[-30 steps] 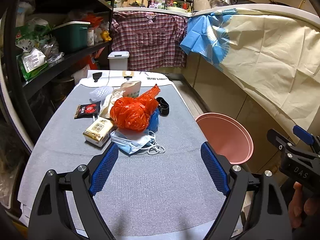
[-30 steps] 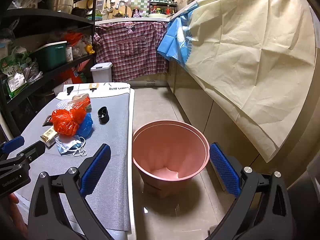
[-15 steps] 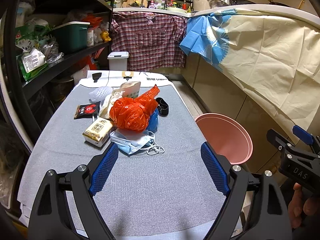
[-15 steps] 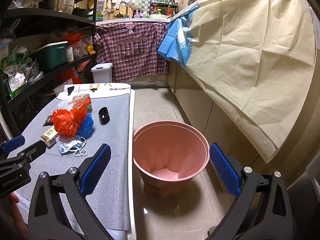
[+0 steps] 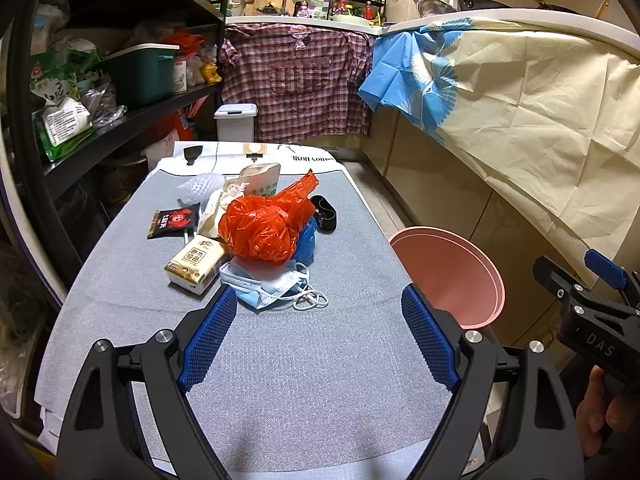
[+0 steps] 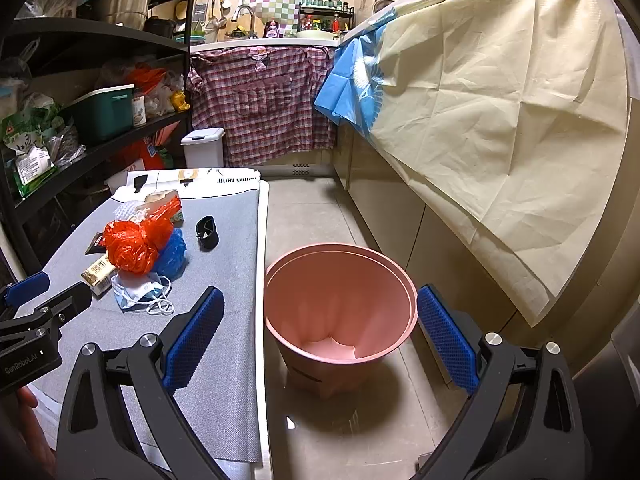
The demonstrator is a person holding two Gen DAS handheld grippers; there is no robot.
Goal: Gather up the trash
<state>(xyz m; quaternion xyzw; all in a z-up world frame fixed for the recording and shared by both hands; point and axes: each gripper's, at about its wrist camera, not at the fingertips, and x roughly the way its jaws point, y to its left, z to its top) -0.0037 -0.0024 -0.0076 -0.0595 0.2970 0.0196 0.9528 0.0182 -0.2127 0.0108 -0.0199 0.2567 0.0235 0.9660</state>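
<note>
A pile of trash lies on the grey table (image 5: pixel 304 372): an orange plastic bag (image 5: pixel 264 228), a blue bag (image 5: pixel 306 240), a blue face mask (image 5: pixel 272 288), a tissue pack (image 5: pixel 196 260), a black snack wrapper (image 5: pixel 174 220), a black band (image 5: pixel 325 214) and a paper bag (image 5: pixel 262 184). My left gripper (image 5: pixel 316 328) is open and empty, just short of the mask. A pink bin (image 6: pixel 340 300) stands on the floor right of the table. My right gripper (image 6: pixel 320 336) is open and empty above the bin. The pile also shows in the right wrist view, with the orange bag (image 6: pixel 132 246) on top.
Black shelves (image 5: pixel 120 120) full of goods run along the left. A small white bin (image 5: pixel 236 122) and a plaid cloth (image 5: pixel 296 84) are at the far end. A cream sheet (image 6: pixel 500 120) drapes the counter on the right. Tiled floor (image 6: pixel 304 208) lies beside the table.
</note>
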